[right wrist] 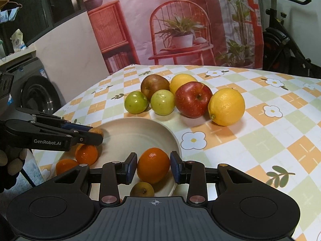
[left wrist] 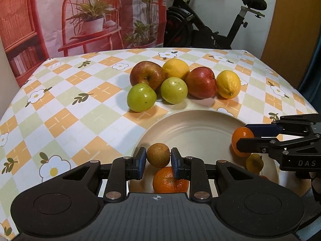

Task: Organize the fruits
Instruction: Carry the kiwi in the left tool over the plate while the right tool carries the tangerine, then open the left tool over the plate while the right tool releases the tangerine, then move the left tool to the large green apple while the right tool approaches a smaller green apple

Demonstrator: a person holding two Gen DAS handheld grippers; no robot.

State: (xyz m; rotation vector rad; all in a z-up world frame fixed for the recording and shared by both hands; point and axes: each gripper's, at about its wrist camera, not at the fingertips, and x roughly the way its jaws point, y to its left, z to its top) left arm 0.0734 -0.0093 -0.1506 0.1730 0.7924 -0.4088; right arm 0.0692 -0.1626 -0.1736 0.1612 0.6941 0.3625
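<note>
My left gripper (left wrist: 158,158) is shut on a small brown round fruit (left wrist: 158,150), held just above the near left part of a beige plate (left wrist: 192,120). An orange (left wrist: 170,181) lies in the plate right below it. My right gripper (right wrist: 153,165) is shut on another orange (right wrist: 153,160) over the plate's right side (right wrist: 177,142); in the left wrist view that gripper (left wrist: 243,136) comes in from the right. In the plate lie two more oranges (right wrist: 86,153) (right wrist: 65,165) and a small brownish fruit (right wrist: 142,189). The left gripper (right wrist: 95,134) enters the right wrist view from the left.
Behind the plate on the checked tablecloth (left wrist: 80,92) sit two red apples (left wrist: 147,73) (left wrist: 201,82), two green fruits (left wrist: 141,97) (left wrist: 174,90) and two lemons (left wrist: 228,84) (left wrist: 176,68), bunched together. An exercise bike (left wrist: 210,20) stands beyond the table's far edge.
</note>
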